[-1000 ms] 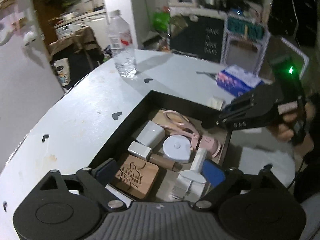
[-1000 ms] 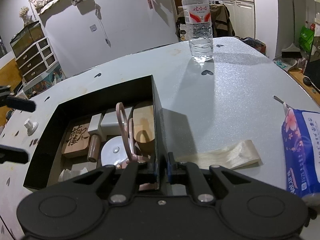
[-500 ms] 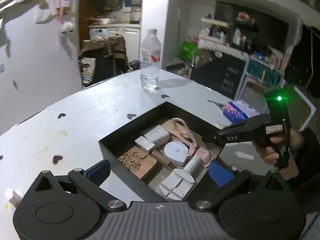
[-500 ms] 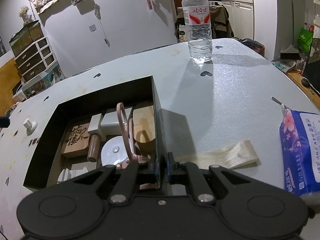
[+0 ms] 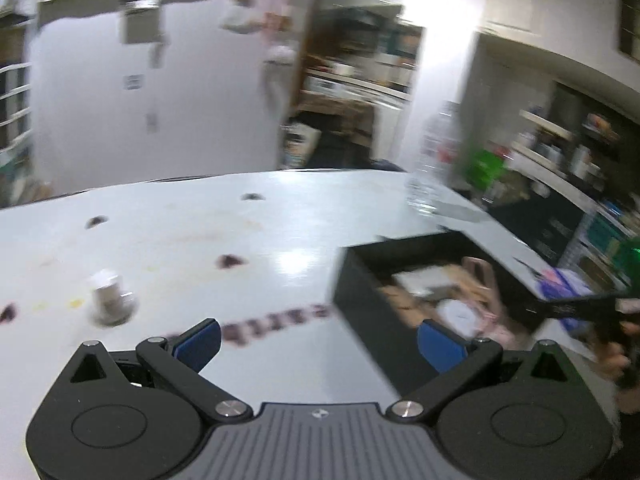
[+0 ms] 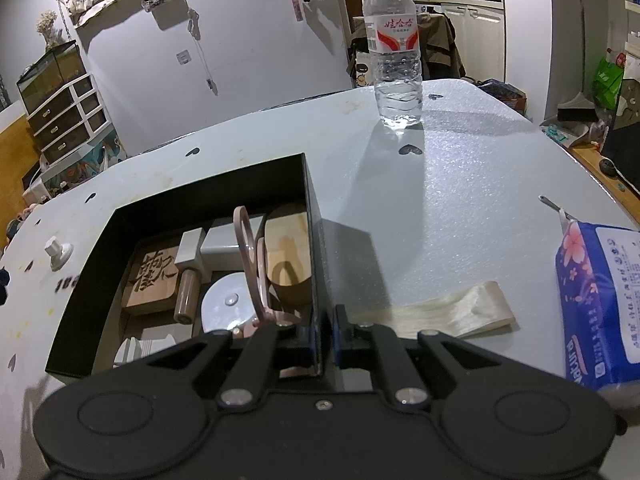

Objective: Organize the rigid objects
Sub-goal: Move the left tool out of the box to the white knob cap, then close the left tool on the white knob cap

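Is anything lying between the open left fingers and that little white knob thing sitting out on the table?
Nothing visible. The white knob stands alone on the table, ahead and left of the open left gripper, with only bare tabletop between them. The black box sits off to the right, out of that path.

The left claw [image 5: 318, 336] hangs with jaws spread wide and empty, while the right claw [image 6: 322, 330] is clamped nearly closed.

Black box [image 6: 308, 216] on table, packed: pink scissors [image 6: 250, 264], carved wooden block [image 6: 150, 280]; white knob [image 6: 56, 252] outside.
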The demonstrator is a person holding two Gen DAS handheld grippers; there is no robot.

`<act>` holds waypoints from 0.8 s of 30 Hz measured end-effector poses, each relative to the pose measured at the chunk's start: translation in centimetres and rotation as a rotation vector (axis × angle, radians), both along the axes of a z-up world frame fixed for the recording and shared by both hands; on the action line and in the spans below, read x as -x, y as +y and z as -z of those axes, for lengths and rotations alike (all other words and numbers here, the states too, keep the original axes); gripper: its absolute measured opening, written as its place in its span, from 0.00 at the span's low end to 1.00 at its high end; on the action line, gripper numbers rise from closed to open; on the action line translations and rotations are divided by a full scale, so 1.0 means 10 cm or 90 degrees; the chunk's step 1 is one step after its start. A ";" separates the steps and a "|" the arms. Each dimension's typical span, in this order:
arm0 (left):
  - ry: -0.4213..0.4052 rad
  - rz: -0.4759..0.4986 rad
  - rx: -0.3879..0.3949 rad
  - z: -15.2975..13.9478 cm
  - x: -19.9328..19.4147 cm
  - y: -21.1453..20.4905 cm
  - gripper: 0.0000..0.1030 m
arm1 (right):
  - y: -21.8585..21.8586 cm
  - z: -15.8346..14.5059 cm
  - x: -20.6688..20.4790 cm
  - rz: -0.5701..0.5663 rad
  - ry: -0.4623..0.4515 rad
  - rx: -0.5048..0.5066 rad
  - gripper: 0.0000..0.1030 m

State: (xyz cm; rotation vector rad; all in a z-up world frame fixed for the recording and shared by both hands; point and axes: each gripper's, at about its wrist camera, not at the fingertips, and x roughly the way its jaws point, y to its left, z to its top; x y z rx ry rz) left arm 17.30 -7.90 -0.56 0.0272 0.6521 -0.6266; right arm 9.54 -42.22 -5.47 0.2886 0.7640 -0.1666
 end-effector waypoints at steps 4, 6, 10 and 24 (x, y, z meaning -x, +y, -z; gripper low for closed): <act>-0.007 -0.087 -0.003 0.11 -0.12 0.16 1.00 | 0.00 0.00 0.00 0.002 0.001 0.001 0.08; -0.020 -0.129 -0.008 0.16 -0.19 0.21 1.00 | 0.00 0.00 0.00 0.003 0.001 0.000 0.08; -0.070 -0.207 -0.035 0.23 -0.36 0.27 0.98 | 0.01 0.00 0.00 0.005 0.001 0.000 0.08; -0.078 -0.340 -0.060 0.54 -1.03 0.30 0.53 | 0.01 0.00 0.00 0.006 0.004 0.000 0.08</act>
